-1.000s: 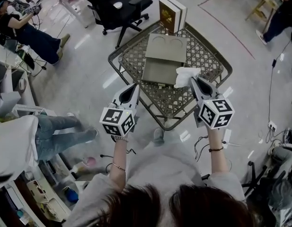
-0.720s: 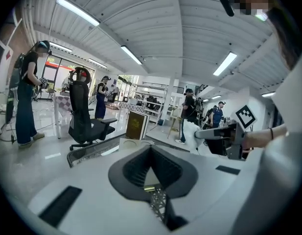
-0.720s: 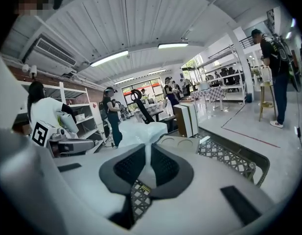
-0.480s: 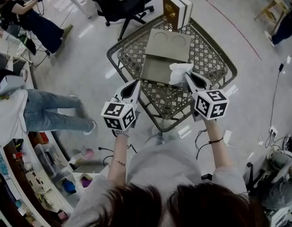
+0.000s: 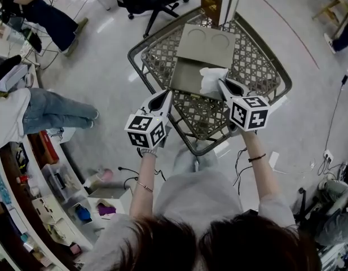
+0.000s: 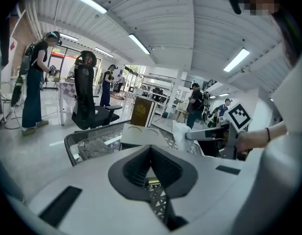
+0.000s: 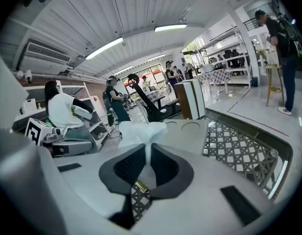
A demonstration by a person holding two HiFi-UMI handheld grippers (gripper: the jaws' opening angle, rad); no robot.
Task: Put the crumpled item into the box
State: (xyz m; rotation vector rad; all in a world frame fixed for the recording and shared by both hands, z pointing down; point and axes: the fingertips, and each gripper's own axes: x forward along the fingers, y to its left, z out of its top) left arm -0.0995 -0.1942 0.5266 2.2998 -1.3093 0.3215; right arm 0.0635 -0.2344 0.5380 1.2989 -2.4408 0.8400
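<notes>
Our right claw [image 5: 221, 84] pinches the crumpled tissue [image 5: 211, 78]; we should release it low over the box [image 5: 186, 77]. Left claw [image 5: 166, 96] closed, empty.

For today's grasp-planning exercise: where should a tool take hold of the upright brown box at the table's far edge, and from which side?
Probably its top edge, from above, jaws across the narrower dimension: the upright brown box stands on end on the mesh table, its top free.
</notes>
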